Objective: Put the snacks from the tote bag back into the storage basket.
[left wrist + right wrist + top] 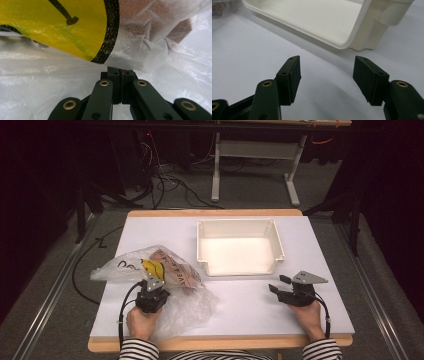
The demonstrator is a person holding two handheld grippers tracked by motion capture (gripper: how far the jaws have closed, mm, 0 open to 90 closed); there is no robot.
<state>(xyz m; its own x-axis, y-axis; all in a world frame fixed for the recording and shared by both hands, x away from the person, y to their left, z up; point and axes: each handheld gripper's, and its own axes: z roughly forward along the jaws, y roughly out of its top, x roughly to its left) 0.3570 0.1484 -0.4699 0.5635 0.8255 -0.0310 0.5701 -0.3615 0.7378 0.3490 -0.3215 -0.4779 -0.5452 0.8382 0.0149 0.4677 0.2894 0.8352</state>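
The desk (250, 300) is a white board with a wooden rim, and a person sits at its near edge, striped sleeves just showing. Toward the far side, a little right of centre, stands an empty cream bin (240, 246), its low wall facing the person. On the left half lies a crumpled clear bag (192, 305), spread from the middle of the board down toward the near edge — inside it a brownish printed wrapper (172, 270) and a yellow patch with a black outline (152, 267).

The left tool (152, 287) sits over the bag, held in the left hand (142, 320). In the left gripper view its jaws are pressed flat together with a thin fold of the bag's film (140, 62) pinched at their tips, the yellow patch (62, 27) just above them.

The right tool (278, 285) rests low over bare board, near the bin's front right corner but apart from it, held in the right hand (307, 315). Its jaws stand wide apart with nothing between them — the right gripper view shows bare desk (249, 50) in the gap and the bin (362, 32) just beyond.
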